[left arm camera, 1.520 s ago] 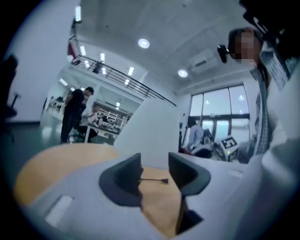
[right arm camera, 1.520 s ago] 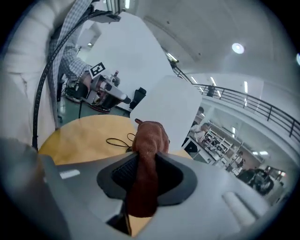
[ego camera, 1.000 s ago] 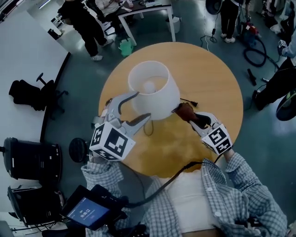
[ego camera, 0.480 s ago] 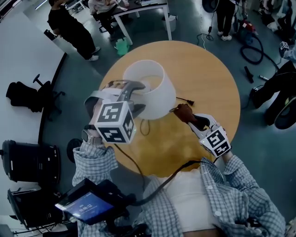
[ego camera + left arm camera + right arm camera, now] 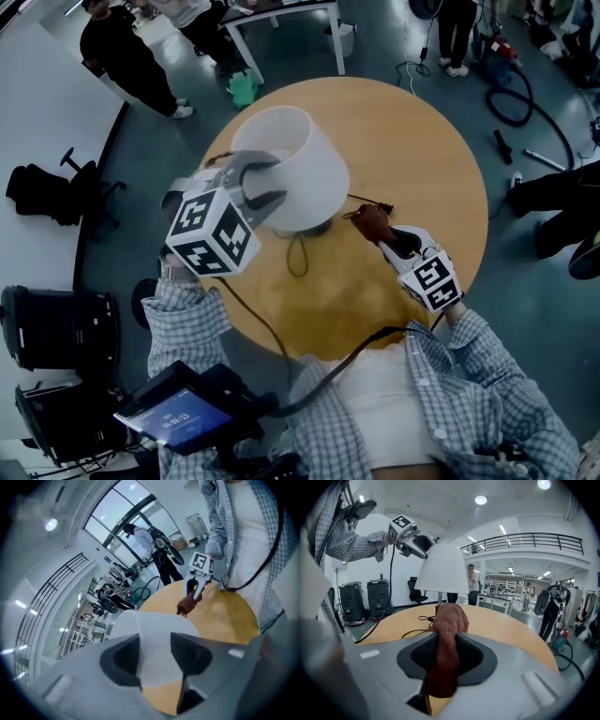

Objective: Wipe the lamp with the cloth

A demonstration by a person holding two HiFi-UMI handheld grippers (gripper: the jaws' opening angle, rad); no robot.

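Nearest, the right gripper (image 5: 445,654): jaws clamped on the rust-brown cloth (image 5: 449,620), which bunches out ahead of the tips. The head view puts it over the round table (image 5: 422,141), at about 4 o'clock from the lamp (image 5: 298,164). The cloth is near the shade, not touching it.

Left gripper (image 5: 261,186) at 8 o'clock of the shade. Its jaws are closing, with the white shade wall in the gap between them. The pads do not look to be bearing on it yet.

Reading: the left is taking a steadying hold so the right can wipe.

To do it well:
- Pinch lightly; the shade looks thin and would likely dent or tip the lamp.
- Settle that hold before the cloth lands.
- Lay the bunched cloth broadside on the shade and sweep round it, away from the left jaws.
- Mind the cord (image 5: 295,255) looped at 6 o'clock of the base.

Farther off, at 11 o'clock, a person (image 5: 127,56) stands beyond the table.
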